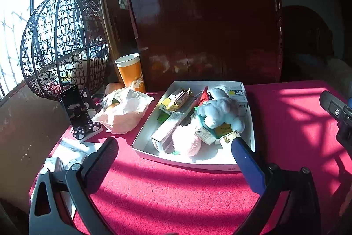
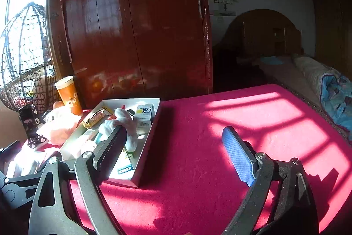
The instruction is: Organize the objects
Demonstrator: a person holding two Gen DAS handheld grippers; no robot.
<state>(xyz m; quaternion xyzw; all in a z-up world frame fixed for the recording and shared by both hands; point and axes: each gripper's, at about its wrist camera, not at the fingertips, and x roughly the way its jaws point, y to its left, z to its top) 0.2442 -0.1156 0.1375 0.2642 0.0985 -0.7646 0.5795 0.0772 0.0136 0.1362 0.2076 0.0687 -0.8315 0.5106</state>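
The left gripper (image 1: 173,149) hung above the red tablecloth (image 1: 176,195) with its jaws wide and nothing between them, the white tray (image 1: 145,131) lying just past its fingertips at twelve o'clock. In the tray lay a blue plush toy (image 1: 220,111), a pink plush toy (image 1: 187,140), a long white box (image 1: 169,129), a yellow packet (image 1: 176,100) and a white and yellow box (image 1: 237,96). At ten o'clock from the tray sat a white plastic bag (image 1: 125,109), an orange cup (image 1: 131,73) and a phone on a stand (image 1: 76,109). The right gripper (image 2: 173,138) also stood wide and empty over the cloth, the tray at its ten o'clock.
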